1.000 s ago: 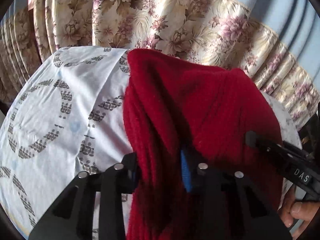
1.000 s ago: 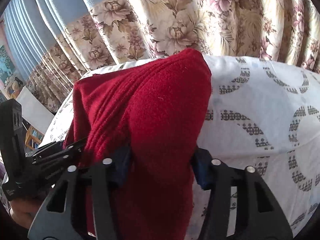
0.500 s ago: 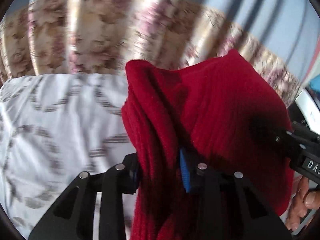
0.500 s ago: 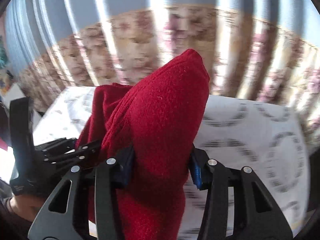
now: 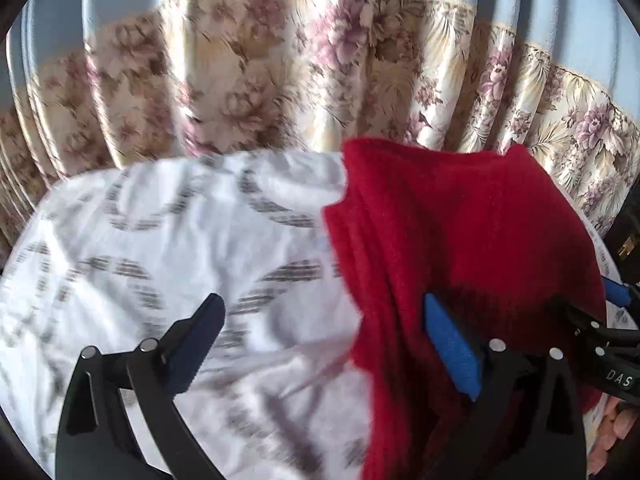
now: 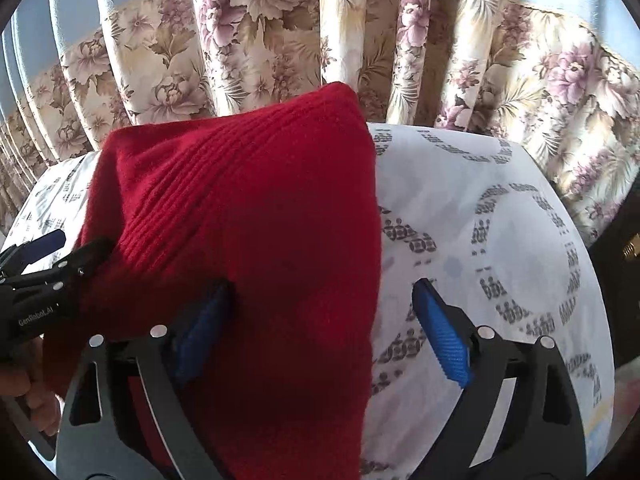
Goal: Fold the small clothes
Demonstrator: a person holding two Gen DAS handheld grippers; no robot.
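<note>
I see a bed (image 6: pixel 500 216) under a white sheet printed with grey rings — creased, sunlit. A red knitted garment (image 6: pixel 260 220) lies folded on it, reaching to the far edge, where the floral curtain (image 6: pixel 280 32) hangs.

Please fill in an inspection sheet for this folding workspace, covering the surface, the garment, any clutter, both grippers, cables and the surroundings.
Surface: white sheet with grey ring pattern, creased, blurred in the left wrist view.
Job's things: red knit garment, bunched and doubled over, lying on the sheet.
Clutter: nothing seen.
Left gripper: fingers have just been opening and now stand wide; the garment's edge lies beside the right-hand pad, not pinched.
Right gripper: fingers have just been opening and stand wide; garment lies between them, against the left-hand pad only, not pinched.
Cables: nothing seen.
Surroundings: floral curtain with blue pleats above, behind the surface; dark furniture at the right edge.
</note>
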